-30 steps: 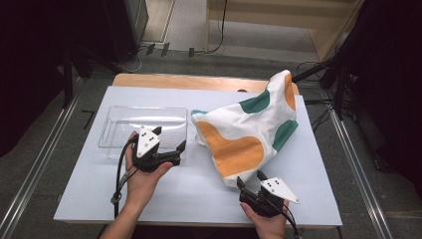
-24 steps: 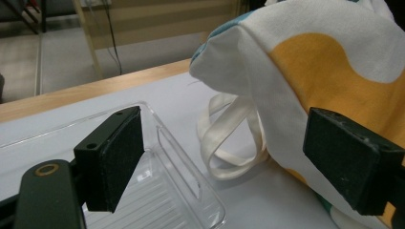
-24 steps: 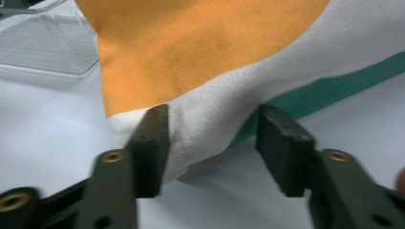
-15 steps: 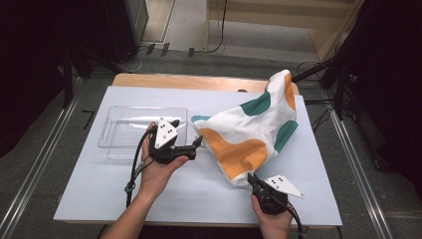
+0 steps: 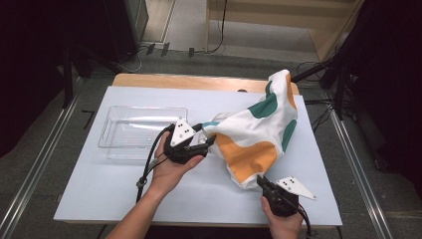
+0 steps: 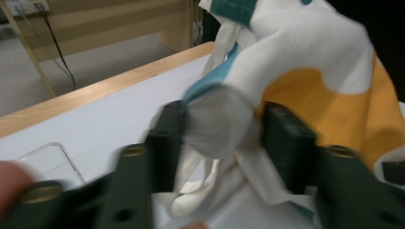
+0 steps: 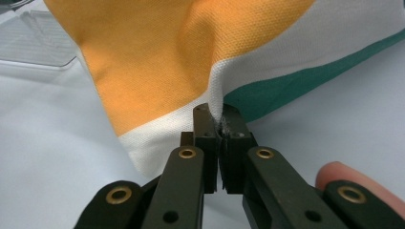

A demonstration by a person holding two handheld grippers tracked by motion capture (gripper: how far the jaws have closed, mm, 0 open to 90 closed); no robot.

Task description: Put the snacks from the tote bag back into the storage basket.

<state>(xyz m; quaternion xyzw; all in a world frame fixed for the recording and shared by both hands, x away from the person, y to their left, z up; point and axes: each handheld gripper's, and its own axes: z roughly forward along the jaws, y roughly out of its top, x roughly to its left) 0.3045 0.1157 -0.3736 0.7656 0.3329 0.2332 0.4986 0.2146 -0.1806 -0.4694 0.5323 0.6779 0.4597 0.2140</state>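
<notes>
A white cloth (image 5: 259,124) with orange and teal patches lies bunched on the right half of the white table (image 5: 99,189). My left gripper (image 5: 209,141) is at its left edge. Its jaws have just been closing and now pinch a white fold of the cloth (image 6: 305,52), which fills the gap of the left gripper (image 6: 222,129). My right gripper (image 5: 261,181) is at the cloth's near corner. In the right gripper view, the right gripper (image 7: 218,114) is shut tight on the hem of the cloth (image 7: 157,52), where white meets teal.
A clear plastic tray (image 5: 107,137) stands on the left half of the table, just behind my left hand; its corner (image 6: 47,152) and its rim (image 7: 33,38) show in the gripper views. A wooden strip (image 5: 189,82) runs along the table's far edge.
My left gripper has moved right from beside the tray to the cloth's left edge and closed on a fold. My right gripper has shut on the near corner and shifted slightly right.
</notes>
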